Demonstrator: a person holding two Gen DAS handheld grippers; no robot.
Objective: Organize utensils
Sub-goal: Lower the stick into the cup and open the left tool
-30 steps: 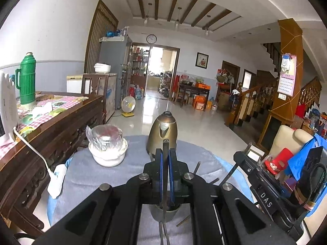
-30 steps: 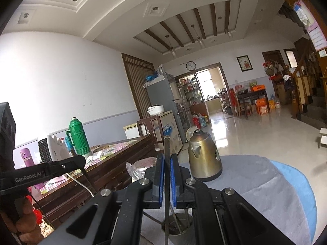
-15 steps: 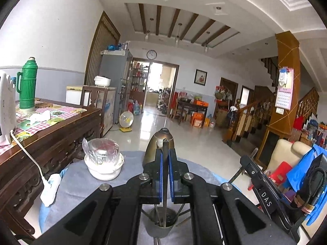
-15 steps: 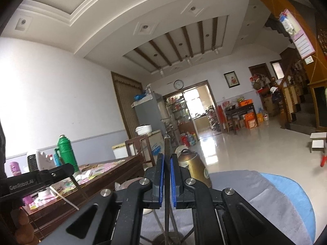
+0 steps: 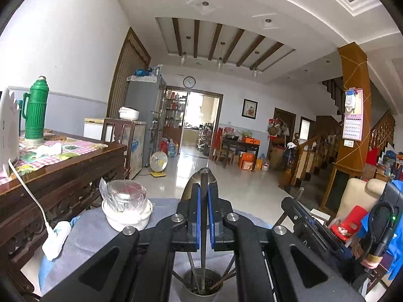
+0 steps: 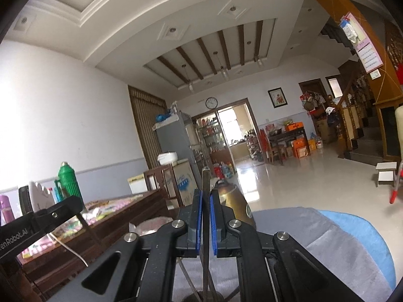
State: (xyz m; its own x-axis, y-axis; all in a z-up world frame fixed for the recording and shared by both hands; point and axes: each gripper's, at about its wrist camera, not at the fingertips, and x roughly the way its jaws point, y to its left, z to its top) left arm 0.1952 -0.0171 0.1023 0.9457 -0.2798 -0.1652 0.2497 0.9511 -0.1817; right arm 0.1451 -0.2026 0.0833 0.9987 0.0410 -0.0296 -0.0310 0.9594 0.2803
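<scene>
While both tools pinch metal utensil handles (image 5: 204,226), only left cam shows holder cup (image 5: 200,283) w/ chopsticks.

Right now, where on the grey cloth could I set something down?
Bare grey cloth shows right of the brass kettle, out to the blue edge. Another free patch lies between the white bowl and the white plug. Crowded spot: the metal utensil cup, where each hand-held gripper holds a utensil upright.
</scene>
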